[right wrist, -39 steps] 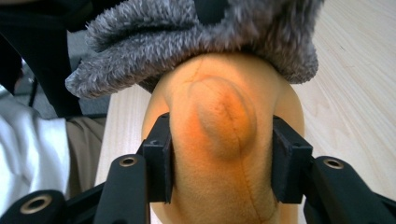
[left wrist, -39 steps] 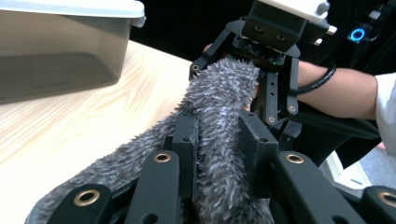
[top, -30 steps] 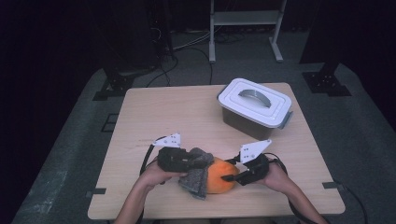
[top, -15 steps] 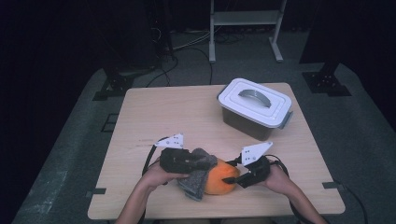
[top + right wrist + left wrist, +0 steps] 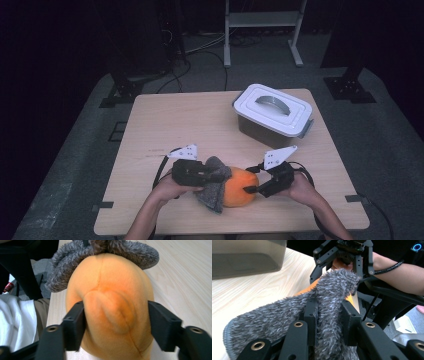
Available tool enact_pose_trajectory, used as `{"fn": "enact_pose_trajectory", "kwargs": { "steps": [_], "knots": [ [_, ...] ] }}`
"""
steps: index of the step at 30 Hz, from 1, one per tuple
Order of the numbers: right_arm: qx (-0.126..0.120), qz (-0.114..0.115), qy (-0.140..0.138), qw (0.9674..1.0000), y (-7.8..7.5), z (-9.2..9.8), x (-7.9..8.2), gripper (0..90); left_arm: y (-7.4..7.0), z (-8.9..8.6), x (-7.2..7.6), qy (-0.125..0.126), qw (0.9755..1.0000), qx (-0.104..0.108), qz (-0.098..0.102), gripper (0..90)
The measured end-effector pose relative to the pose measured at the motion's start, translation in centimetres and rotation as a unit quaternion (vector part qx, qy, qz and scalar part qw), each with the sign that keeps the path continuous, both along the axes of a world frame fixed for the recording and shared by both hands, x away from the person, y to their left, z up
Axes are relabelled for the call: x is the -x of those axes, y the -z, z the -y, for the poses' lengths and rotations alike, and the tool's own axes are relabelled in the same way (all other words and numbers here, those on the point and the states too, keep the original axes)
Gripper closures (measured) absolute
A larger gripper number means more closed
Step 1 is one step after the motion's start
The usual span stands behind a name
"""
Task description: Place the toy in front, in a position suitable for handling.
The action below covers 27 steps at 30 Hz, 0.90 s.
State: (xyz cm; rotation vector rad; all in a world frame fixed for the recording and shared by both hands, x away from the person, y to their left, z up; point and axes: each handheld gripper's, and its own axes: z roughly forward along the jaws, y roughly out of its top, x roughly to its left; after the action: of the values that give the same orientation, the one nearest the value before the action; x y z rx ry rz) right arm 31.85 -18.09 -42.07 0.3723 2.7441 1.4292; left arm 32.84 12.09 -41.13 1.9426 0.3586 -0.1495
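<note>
An orange plush toy (image 5: 240, 186) lies near the table's front edge with a grey fuzzy cloth (image 5: 212, 192) draped over its left end. My left gripper (image 5: 222, 175) is shut on the cloth (image 5: 332, 290), a thick fold of which is bunched between the jaws (image 5: 328, 312). From the right, my right gripper (image 5: 251, 179) straddles the toy's other end (image 5: 112, 290). Its jaws have just been opening and stand open (image 5: 116, 315), the plush between them unsqueezed. The cloth (image 5: 130, 250) shows beyond the toy in the right gripper view.
A white lidded box (image 5: 272, 112) with a grey handle stands at the table's back right. The wooden table (image 5: 190, 120) stretches bare behind the grippers. Cables trail from both grippers. Dark floor and stand legs surround the table.
The right gripper's jaws have spread wider around the orange toy. Both hands have stayed in about the same place, and the cloth is still held.
</note>
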Motion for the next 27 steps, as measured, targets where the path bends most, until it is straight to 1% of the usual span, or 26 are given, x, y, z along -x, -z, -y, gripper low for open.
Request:
{"fn": "enact_pose_trajectory", "kwargs": {
  "steps": [2,6,8,11,12,14,16,17,19,21,22,26,27],
  "knots": [
    [0.009,-0.002,0.008,0.9999,-0.4,-0.3,0.4,28.4,0.0,0.1,0.0,0.001,1.0,-0.001,-0.001,70.2],
    [0.02,0.004,0.014,0.9997,-1.1,-1.0,1.2,25.8,-0.1,0.3,0.1,-0.001,1.0,-0.001,-0.003,70.2],
    [0.017,0.001,0.018,0.9997,-1.3,-1.2,1.4,24.2,-0.1,0.4,0.2,0.0,1.0,-0.001,-0.004,70.2],
    [0.012,-0.004,0.025,0.9996,-1.7,-1.8,1.6,22.8,-0.2,0.8,0.4,0.006,1.0,-0.002,0.0,70.2],
    [0.024,0.001,0.026,0.9994,-1.8,-2.1,1.7,22.7,-0.2,0.9,0.4,0.007,1.0,-0.003,0.0,70.2],
    [0.034,0.009,0.026,0.9991,-1.5,-2.3,1.7,22.9,-0.2,0.9,0.4,0.008,1.0,-0.004,0.0,70.2],
    [0.031,-0.006,0.03,0.999,-0.9,-2.3,1.4,25.4,-0.2,0.8,0.4,0.007,1.0,-0.004,-0.001,70.2],
    [0.026,-0.009,0.027,0.9993,-0.7,-2.2,1.3,29.1,-0.2,0.8,0.3,0.008,1.0,-0.002,0.0,70.2],
    [0.024,-0.008,0.018,0.9995,-0.6,-2.2,1.4,35.6,-0.4,0.8,0.4,0.01,0.9999,0.006,-0.002,70.2],
    [0.032,0.002,0.001,0.9995,-0.7,-2.3,1.5,41.3,-0.8,1.0,0.5,0.014,0.9998,0.011,0.001,70.2],
    [0.035,0.008,-0.007,0.9993,-0.8,-2.4,1.5,43.3,-0.9,1.1,0.6,0.017,0.9998,0.01,0.003,70.2],
    [0.038,0.022,-0.03,0.9986,-1.1,-2.9,1.5,46.5,-1.1,1.3,0.6,0.021,0.9997,0.01,0.009,70.2],
    [0.038,0.027,-0.034,0.9983,-1.1,-3.0,1.5,46.7,-1.1,1.2,0.6,0.02,0.9997,0.01,0.007,70.2]
  ]
}}
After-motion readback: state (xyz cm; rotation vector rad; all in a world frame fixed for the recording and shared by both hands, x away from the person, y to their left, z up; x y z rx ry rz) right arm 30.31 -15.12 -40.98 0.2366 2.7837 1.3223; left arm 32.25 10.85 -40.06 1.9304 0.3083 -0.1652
